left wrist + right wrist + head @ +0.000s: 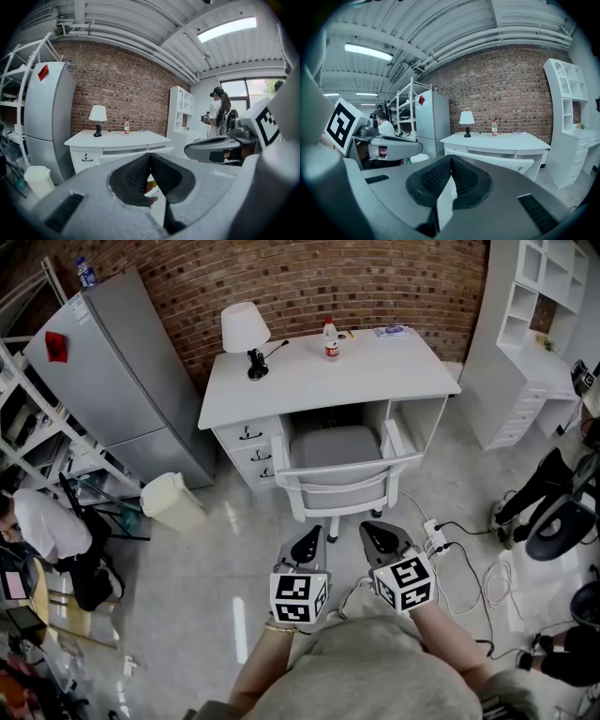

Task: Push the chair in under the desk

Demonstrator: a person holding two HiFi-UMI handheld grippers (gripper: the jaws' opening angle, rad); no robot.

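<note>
A white chair point(342, 470) with a grey seat stands with its seat partly under the white desk point(319, 376), its backrest toward me. The same chair back point(497, 161) shows in the right gripper view in front of the desk point(497, 139). My left gripper point(309, 542) and right gripper point(377, 535) are both shut and empty, side by side just short of the backrest, apart from it. In the left gripper view the shut jaws point(150, 161) point at the desk point(117, 139) and chair back point(136, 155).
On the desk stand a white lamp point(246, 332) and a small bottle point(330, 339). A grey fridge point(112, 381) and a beige bin point(171, 501) are at the left. A power strip with cables point(436, 538) lies on the floor at the right. A white shelf unit point(534, 334) stands at the far right.
</note>
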